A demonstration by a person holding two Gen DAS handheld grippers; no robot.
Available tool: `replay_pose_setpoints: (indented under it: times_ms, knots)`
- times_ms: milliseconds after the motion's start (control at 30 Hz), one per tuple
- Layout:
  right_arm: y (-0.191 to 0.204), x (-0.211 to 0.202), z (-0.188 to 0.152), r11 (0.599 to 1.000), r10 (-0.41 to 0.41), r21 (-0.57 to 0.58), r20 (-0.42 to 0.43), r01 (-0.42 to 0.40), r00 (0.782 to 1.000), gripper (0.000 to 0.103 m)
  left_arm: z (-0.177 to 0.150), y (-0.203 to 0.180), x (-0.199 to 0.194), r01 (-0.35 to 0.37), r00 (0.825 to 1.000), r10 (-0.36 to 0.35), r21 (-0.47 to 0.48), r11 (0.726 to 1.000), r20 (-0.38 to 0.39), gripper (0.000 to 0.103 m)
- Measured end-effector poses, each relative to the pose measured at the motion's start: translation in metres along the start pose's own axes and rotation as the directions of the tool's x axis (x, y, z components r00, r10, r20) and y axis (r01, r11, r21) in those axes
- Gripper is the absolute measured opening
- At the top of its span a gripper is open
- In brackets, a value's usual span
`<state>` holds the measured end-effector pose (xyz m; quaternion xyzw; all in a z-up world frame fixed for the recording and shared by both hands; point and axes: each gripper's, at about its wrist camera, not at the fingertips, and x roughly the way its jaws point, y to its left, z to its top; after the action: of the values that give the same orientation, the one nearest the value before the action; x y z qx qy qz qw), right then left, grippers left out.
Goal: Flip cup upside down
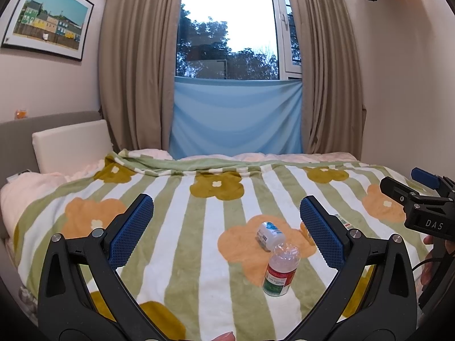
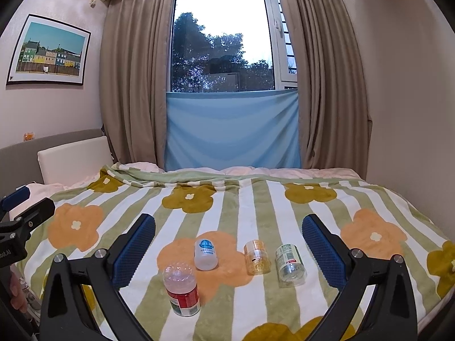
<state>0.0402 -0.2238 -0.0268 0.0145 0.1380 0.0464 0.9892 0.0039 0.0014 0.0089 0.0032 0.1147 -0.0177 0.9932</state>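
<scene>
Several small plastic cups cut from bottles lie on a striped flower blanket [image 2: 256, 204]. One clear cup with a red and green label [image 2: 182, 291] stands bottom up; it also shows in the left wrist view [image 1: 281, 270]. A white cup with a blue logo [image 2: 205, 255] lies on its side, also in the left wrist view [image 1: 269, 234]. A yellow-tinted cup [image 2: 256, 257] and a green-labelled clear cup [image 2: 290, 262] lie on their sides. My right gripper [image 2: 227, 244] is open and empty above them. My left gripper [image 1: 226, 227] is open and empty, left of the cups.
The bed fills the lower view, with a white pillow [image 2: 74, 159] and grey headboard [image 2: 17, 147] at left. Beige curtains [image 2: 133, 85] and a blue cloth [image 2: 231, 130] hang at the window behind. A wall [image 2: 412, 113] borders the bed's right side.
</scene>
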Motion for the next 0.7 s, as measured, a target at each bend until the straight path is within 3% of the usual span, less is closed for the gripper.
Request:
replay_pose_setpoints:
  times_ms: [700]
  knots:
    - [-0.0021, 0.0004, 0.0057, 1.000, 0.000, -0.004, 0.003, 0.000, 1.000, 0.103, -0.0041, -0.0006, 0.0013, 0.008, 1.000, -0.008, 0.010, 1.000, 0.008, 0.103]
